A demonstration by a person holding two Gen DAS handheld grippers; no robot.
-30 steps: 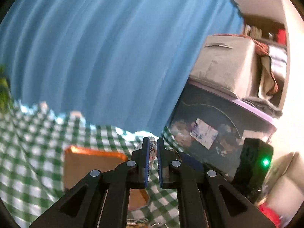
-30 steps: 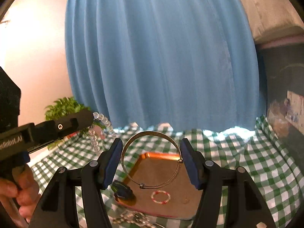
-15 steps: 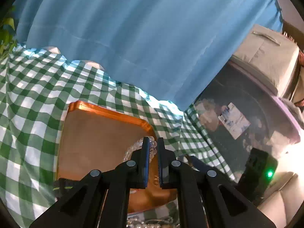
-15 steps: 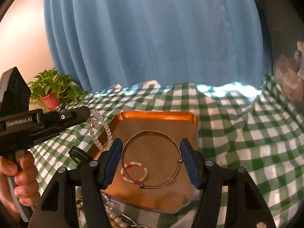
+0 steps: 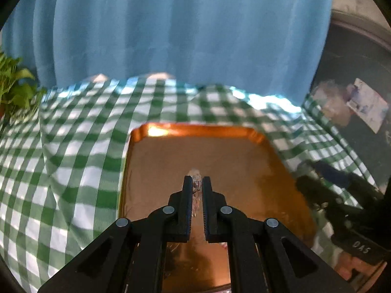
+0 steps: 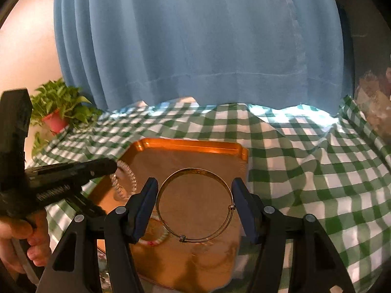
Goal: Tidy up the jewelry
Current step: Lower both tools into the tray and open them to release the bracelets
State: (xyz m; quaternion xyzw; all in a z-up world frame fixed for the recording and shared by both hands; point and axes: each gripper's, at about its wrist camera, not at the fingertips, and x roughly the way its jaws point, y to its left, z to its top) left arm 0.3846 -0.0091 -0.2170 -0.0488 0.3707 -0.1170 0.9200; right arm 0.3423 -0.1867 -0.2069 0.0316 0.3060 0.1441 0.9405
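The gold bangle (image 6: 194, 205) is sitting clamped between the fingers of the right claw (image 6: 194, 206), hanging over the copper tray (image 6: 190, 146) directly below and ahead. The clear bead bracelet (image 6: 124, 183) is dangling from the tip of the left claw (image 5: 196, 186), whose fingers are pinching it nearly together, left of the right claw. A pink-and-white bead ring (image 6: 156, 239) is lying on the tray beneath the right claw's left finger. The checked cloth (image 6: 305, 158) is spreading around the tray
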